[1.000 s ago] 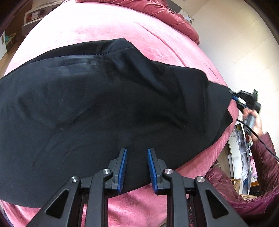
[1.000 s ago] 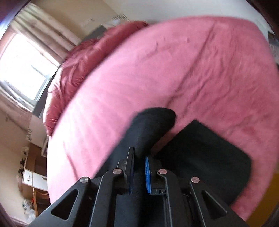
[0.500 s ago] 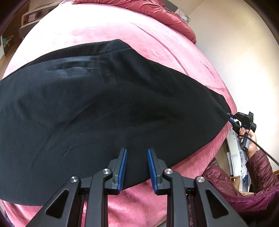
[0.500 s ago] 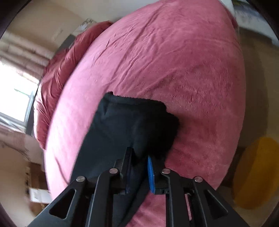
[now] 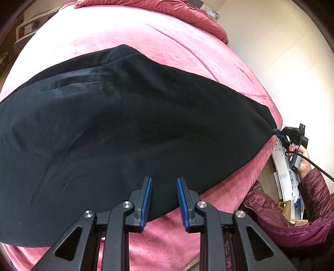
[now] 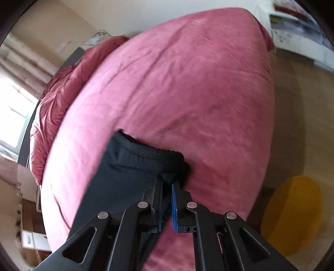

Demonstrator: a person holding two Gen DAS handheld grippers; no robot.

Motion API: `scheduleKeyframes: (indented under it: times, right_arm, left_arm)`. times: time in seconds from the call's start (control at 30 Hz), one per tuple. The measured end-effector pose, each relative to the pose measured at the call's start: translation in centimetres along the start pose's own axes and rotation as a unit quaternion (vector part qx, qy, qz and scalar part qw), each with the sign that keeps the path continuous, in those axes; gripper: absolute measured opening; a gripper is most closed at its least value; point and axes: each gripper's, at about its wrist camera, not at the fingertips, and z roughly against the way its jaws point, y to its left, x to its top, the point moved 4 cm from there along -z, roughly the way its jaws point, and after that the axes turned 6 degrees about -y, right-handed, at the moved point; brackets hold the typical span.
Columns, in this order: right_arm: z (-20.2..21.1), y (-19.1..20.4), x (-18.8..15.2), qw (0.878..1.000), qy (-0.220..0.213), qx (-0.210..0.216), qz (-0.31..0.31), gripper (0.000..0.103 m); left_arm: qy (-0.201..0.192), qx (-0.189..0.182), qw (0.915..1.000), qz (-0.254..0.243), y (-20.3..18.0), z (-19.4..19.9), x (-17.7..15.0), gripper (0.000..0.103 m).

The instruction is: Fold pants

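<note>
Black pants lie spread flat across a pink bed. My left gripper hovers over their near edge, open, with nothing pinched between its blue pads. At the far right my right gripper pulls the pants' end to a taut point near the bed's corner. In the right wrist view that end shows a ribbed hem. A bunched corner sits between the fingers of the right gripper, whose jaws are closing on it with the pads pressing the cloth.
A crumpled red duvet is heaped at the bed's far end. A person's dark red sleeve is at the right. On the floor past the bed corner is a yellow round object. Boxes stand at the left.
The right gripper has carried the pants' end outward toward the bed's corner and down. The raised fold is gone and the cloth lies stretched flat. The left gripper has stayed put.
</note>
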Motion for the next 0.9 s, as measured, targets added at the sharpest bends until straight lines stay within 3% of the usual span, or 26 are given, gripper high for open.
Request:
scheduleKeyframes:
  times: [0.2,0.27,0.33,0.4,0.47,0.63,0.7,0.8,0.9]
  right_arm:
    - [-0.7,-1.4,-0.1,1.0,0.012,-0.002,-0.009,0.013]
    - [0.1,-1.3,0.0,1.0,0.012,-0.003,-0.009,0.036]
    - [1.4,-0.7,-0.3,1.0,0.011,0.0,0.002,0.041]
    - [2.2,0.5,-1.5,0.999,0.027,0.018,0.02,0.041]
    - [3.3,2.2,-4.1,0.994,0.068,0.069,0.044,0.041]
    - [4.6,7.0,-13.3,0.963,0.184,0.168,0.101,0.041]
    - [4.0,8.2,-16.3,0.955,0.211,0.18,0.101,0.041]
    - [2.5,9.0,-18.2,0.956,0.224,0.173,0.078,0.041]
    - [1.3,9.4,-18.6,0.96,0.221,0.162,0.064,0.027]
  left_arm:
    - [-0.007,0.009,0.9999,0.002,0.2,0.3,-0.1,0.027]
    - [-0.013,0.01,0.9999,0.001,0.3,0.7,-0.1,0.028]
    - [-0.02,0.007,0.9998,-0.003,0.2,1.3,-0.2,0.028]
    - [-0.023,0.003,0.9996,-0.014,0.1,1.9,-0.4,0.029]
    - [-0.022,0.001,0.999,-0.039,-0.5,2.2,-0.9,0.031]
    - [-0.011,-0.013,0.9962,-0.086,-2.4,1.6,-2.0,0.033]
    - [-0.006,-0.014,0.9957,-0.091,-2.7,1.1,-2.2,0.033]
    - [-0.006,-0.013,0.9965,-0.083,-2.6,0.7,-2.3,0.033]
    - [-0.015,-0.015,0.997,-0.074,-2.1,1.2,-2.2,0.033]
